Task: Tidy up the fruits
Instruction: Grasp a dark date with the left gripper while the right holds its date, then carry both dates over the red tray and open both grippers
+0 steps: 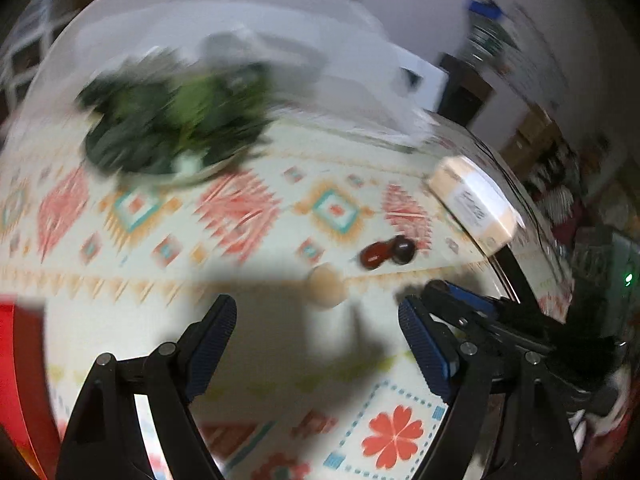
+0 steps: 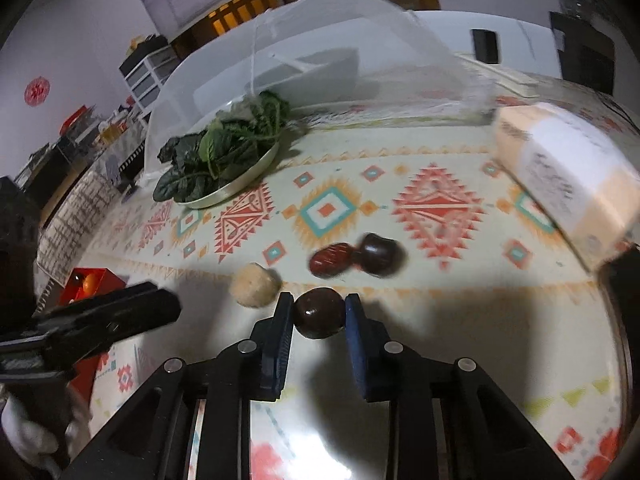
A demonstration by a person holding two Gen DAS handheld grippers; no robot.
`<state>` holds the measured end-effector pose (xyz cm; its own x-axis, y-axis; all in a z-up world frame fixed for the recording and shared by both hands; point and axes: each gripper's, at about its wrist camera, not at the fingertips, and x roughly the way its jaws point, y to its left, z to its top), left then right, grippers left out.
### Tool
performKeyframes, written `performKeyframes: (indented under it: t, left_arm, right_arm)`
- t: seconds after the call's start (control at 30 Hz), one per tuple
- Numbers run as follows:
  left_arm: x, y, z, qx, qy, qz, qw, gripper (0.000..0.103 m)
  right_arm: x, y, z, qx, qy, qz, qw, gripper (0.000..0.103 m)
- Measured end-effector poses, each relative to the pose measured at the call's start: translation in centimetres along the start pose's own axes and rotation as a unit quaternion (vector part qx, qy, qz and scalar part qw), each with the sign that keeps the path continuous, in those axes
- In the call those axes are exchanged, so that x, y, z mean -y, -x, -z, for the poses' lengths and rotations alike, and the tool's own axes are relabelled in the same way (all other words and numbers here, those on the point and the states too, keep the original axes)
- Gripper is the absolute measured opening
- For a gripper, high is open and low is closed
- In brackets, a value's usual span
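My right gripper (image 2: 319, 312) is shut on a dark brown round fruit (image 2: 319, 313), held just above the patterned tablecloth. Beyond it lie a tan round fruit (image 2: 256, 284), a red date-like fruit (image 2: 331, 259) and another dark brown fruit (image 2: 380, 256). In the left wrist view my left gripper (image 1: 318, 316) is open and empty, with the tan fruit (image 1: 326, 286) just ahead of its tips and the red fruit (image 1: 374, 256) and dark fruit (image 1: 404, 249) farther right. The right gripper shows at that view's right edge (image 1: 452, 300).
A metal plate of leafy greens (image 2: 224, 160) sits at the back left under the edge of a white mesh food cover (image 2: 320, 40). A beige labelled box (image 2: 568, 176) lies at the right. A red box (image 2: 90, 280) holding an orange fruit stands at the left.
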<state>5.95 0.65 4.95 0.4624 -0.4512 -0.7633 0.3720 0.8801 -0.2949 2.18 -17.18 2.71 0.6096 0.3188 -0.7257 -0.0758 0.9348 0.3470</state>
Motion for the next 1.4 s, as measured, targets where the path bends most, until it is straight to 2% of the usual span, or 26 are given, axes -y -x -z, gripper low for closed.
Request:
performKeyframes:
  t: [0.1,0.2,0.27,0.4,0.53,0.6,0.67,0.7,0.77,0.87,1.07,1.3,1.4]
  left_arm:
    - [3.1,-1.8,-1.0,-0.004,-0.079,0.002,0.9969,0.081]
    - [4.9,-3.9,-1.8,-0.018,-0.129,0.001,0.9915,0.062]
    - [5.3,-5.2,-2.2,-0.03,-0.145,-0.005,0.989,0.058]
    - [5.9,-7.1,-2.4,-0.049,-0.179,-0.018,0.9825,0.058]
    - [6.3,-8.6,-2.4,-0.065,-0.189,-0.02,0.9796,0.057]
    - [6.6,-9.3,-2.3,-0.068,-0.196,-0.021,0.978,0.053]
    - [7.0,-9.6,-2.4,-0.067,-0.203,-0.024,0.9765,0.043]
    - [7.2,-9.6,-2.5,-0.066,-0.204,-0.024,0.9765,0.032]
    - [7.4,-9.6,-2.5,-0.068,-0.2,-0.018,0.9773,0.02]
    - [7.7,-9.4,-2.0,-0.062,-0.206,-0.039,0.9758,0.019]
    - [6.9,-6.1,-1.5,-0.035,-0.166,-0.034,0.9848,0.019]
    - [3.8,2.2,0.8,0.021,-0.102,-0.025,0.9943,0.019]
    - [1.6,6.1,2.1,0.046,-0.066,-0.026,0.9964,0.019]
  right_arm:
    - [2.0,1.7,0.7,0.01,-0.029,-0.004,1.0,0.028]
    - [3.6,2.8,1.3,0.024,-0.054,-0.01,0.998,0.028]
    - [4.3,3.1,1.5,0.029,-0.065,-0.015,0.997,0.028]
    - [5.1,3.1,1.6,0.033,-0.077,-0.03,0.996,0.028]
    - [5.2,2.7,1.7,0.025,-0.084,-0.048,0.995,0.028]
    - [5.2,2.6,1.7,0.023,-0.085,-0.055,0.995,0.028]
    - [5.2,2.6,1.8,0.023,-0.085,-0.059,0.994,0.028]
    - [5.2,2.6,1.7,0.023,-0.085,-0.059,0.994,0.028]
    - [5.3,2.6,1.8,0.023,-0.087,-0.058,0.994,0.028]
    - [5.5,2.7,1.8,0.024,-0.09,-0.054,0.994,0.028]
    - [5.6,2.6,1.9,0.029,-0.091,-0.054,0.994,0.028]
    - [4.0,3.1,1.9,0.031,-0.079,-0.063,0.994,0.028]
    - [1.9,3.8,2.0,0.027,-0.074,-0.093,0.993,0.028]
